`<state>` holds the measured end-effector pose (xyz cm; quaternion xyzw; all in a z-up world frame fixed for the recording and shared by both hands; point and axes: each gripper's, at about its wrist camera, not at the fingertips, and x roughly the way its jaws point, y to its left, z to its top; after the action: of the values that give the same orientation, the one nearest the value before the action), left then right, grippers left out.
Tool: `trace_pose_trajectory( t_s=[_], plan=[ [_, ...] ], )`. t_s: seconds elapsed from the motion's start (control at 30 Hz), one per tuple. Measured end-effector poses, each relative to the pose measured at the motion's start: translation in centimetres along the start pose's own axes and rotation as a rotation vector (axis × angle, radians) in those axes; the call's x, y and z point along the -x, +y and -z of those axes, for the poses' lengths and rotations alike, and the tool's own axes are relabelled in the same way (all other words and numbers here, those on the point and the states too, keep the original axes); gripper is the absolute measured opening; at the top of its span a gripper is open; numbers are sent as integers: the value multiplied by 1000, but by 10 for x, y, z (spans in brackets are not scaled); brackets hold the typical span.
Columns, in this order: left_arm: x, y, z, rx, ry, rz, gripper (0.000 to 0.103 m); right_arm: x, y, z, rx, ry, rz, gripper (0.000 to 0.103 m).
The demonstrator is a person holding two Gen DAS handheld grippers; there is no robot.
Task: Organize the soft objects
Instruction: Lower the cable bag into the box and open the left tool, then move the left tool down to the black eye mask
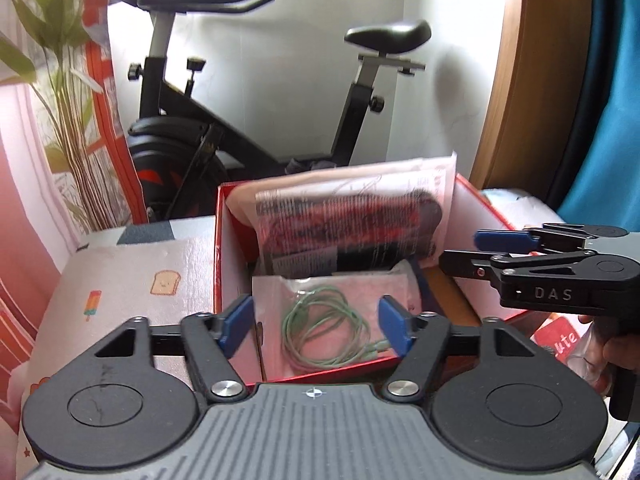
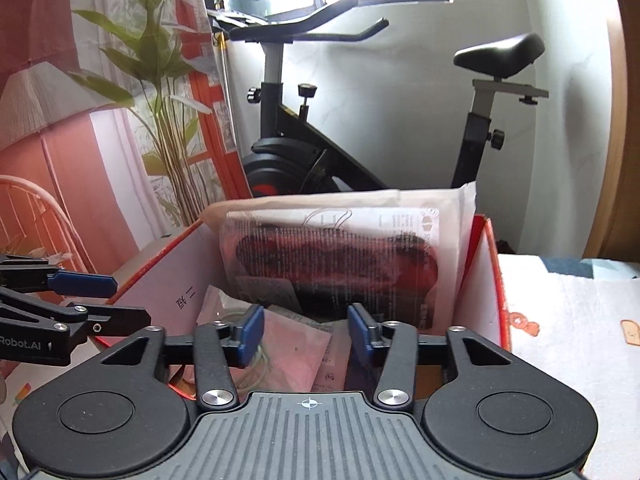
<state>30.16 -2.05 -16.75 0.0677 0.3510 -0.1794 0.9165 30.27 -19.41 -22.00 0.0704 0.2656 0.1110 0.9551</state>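
Observation:
A red cardboard box [image 1: 218, 240] [image 2: 490, 248] with white inner walls stands on a cartoon-print tablecloth [image 1: 132, 280]. A large clear bag [image 1: 352, 224] [image 2: 340, 252] holding something red and black leans upright against its far wall. A smaller clear bag with a coiled green cable [image 1: 324, 328] [image 2: 288, 344] lies flat on the box floor. My left gripper [image 1: 316, 316] [image 2: 128, 300] hovers at the box's near edge, open, its blue pads framing the cable bag without touching it. My right gripper [image 2: 306, 328] [image 1: 460, 250] is open over the box's right side, holding nothing.
A black exercise bike [image 1: 248, 120] [image 2: 360, 140] stands behind the box against a white wall. A printed backdrop with a plant [image 1: 60, 80] hangs on the left. A wooden frame [image 1: 520, 80] and blue cloth sit on the right. A red packet [image 1: 560, 336] lies by the person's hand [image 1: 616, 352].

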Motion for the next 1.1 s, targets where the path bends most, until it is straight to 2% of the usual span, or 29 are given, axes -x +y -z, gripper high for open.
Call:
trace_pose_trajectory(
  t_s=[0.03,0.07,0.13,0.27,0.47,0.63,0.93,1.1],
  plan=[
    [6,-3,0,3,-21,-1,90,10,-1,0,2,-23,6,63],
    [13,-5,1,4,-40,-2,100,18,0,0,8,-43,19,66],
    [26,-10,4,1,-81,-13,103,34,2,1,29,-77,50,79],
    [48,-21,15,-20,-155,-49,103,63,5,9,32,-120,53,101],
    [67,-34,43,-14,-175,-60,103,98,11,29,36,-152,92,103],
    [82,-36,74,41,-164,-26,103,122,15,56,19,-154,105,103],
    [84,-28,132,187,-113,36,103,147,21,120,-12,-54,146,103],
    [77,-31,152,201,-75,60,103,156,19,156,-43,39,160,100]
  ],
)
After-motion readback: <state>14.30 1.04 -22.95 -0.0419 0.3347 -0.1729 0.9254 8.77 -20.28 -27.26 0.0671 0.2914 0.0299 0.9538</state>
